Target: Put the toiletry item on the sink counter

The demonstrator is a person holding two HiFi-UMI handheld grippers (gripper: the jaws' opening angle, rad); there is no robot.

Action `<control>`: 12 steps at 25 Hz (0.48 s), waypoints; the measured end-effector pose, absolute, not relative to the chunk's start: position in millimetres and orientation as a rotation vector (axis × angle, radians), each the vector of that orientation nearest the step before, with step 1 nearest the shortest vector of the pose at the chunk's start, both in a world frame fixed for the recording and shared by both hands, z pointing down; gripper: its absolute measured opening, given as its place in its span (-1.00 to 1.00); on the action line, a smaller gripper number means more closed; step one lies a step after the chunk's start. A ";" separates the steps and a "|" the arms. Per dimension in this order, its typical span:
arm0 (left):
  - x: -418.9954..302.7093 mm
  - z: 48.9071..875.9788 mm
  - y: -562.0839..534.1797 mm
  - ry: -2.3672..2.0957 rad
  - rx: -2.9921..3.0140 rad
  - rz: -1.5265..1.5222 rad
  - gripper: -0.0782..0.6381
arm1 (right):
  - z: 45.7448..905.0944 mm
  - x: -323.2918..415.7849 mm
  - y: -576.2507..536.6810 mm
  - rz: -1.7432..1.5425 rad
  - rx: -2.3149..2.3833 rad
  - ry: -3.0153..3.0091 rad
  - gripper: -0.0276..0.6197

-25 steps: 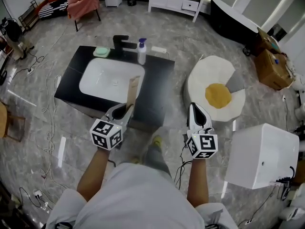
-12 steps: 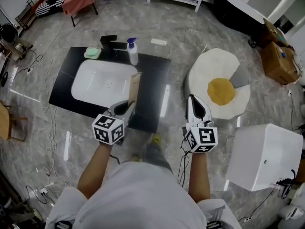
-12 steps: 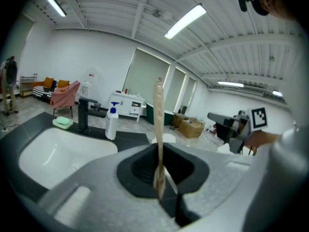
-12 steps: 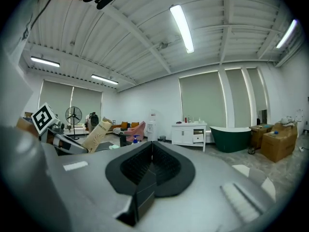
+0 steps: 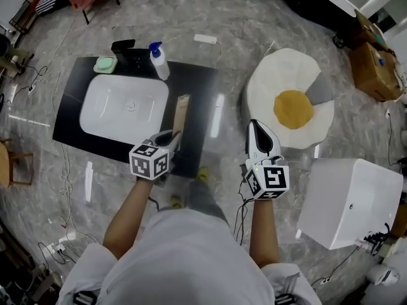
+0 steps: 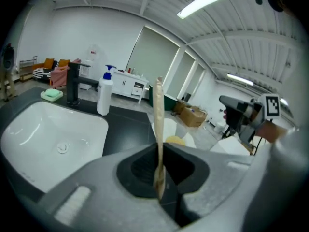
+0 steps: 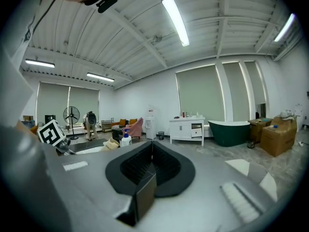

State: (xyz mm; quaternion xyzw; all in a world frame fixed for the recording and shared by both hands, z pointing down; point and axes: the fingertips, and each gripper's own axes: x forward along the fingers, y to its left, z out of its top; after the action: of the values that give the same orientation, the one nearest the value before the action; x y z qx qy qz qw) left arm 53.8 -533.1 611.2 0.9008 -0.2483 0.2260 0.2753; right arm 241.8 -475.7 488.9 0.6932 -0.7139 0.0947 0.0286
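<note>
My left gripper is shut on the lower end of a flat tan toiletry item, which stands upright over the front right part of the black sink counter. In the left gripper view the item shows edge-on as a thin strip, pinched between the jaws of the left gripper. Left of it lies the white basin. My right gripper hangs to the right of the counter, above the floor; its jaws are shut with nothing between them.
A white pump bottle, a black faucet and a green soap dish stand along the counter's back edge. An egg-shaped cushion lies to the right, a white box at the lower right. Cables trail over the floor at the left.
The head view has drifted, so the counter now sits further left. My left gripper keeps its hold on the tan item over the counter's right part. The right gripper has barely moved.
</note>
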 end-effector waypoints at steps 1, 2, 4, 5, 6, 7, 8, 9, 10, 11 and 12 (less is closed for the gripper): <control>57.2 620.1 -533.6 -0.663 2.404 0.625 -0.70 | 493.4 244.6 -478.9 0.302 2.132 -2.205 -0.91; 60.3 628.9 -533.9 -0.658 2.386 0.644 -0.70 | 497.9 247.2 -482.2 0.313 2.125 -2.206 -0.91; 65.8 645.8 -535.6 -0.652 2.353 0.682 -0.70 | 506.2 251.9 -489.1 0.334 2.111 -2.209 -0.91; 68.0 653.9 -536.6 -0.649 2.336 0.700 -0.70 | 509.9 253.9 -492.3 0.343 2.105 -2.211 -0.91; 70.1 661.7 -536.9 -0.646 2.319 0.719 -0.70 | 513.6 255.8 -495.1 0.351 2.099 -2.212 -0.91; 72.0 669.2 -536.6 -0.642 2.302 0.737 -0.70 | 517.3 257.8 -497.5 0.359 2.093 -2.212 -0.91; 73.9 676.5 -536.3 -0.640 2.285 0.755 -0.70 | 521.3 260.0 -499.7 0.367 2.087 -2.212 -0.91; 75.8 683.3 -536.4 -0.642 2.270 0.772 -0.70 | 525.4 262.3 -502.0 0.376 2.081 -2.212 -0.91; 77.7 689.7 -537.0 -0.646 2.257 0.788 -0.70 | 529.5 264.7 -504.5 0.385 2.074 -2.213 -0.91; 79.5 695.8 -537.7 -0.652 2.244 0.805 -0.70 | 532.9 266.9 -507.1 0.391 2.066 -2.213 -0.91; 81.1 701.3 -538.6 -0.657 2.230 0.820 -0.70 | 535.2 269.0 -509.7 0.393 2.059 -2.214 -0.91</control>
State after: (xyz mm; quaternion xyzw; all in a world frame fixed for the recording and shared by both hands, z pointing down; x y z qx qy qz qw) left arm 81.1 -538.6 701.3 0.8534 -0.2515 0.3137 0.3317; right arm 269.0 -509.7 535.2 0.6747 -0.7253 0.1288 0.0464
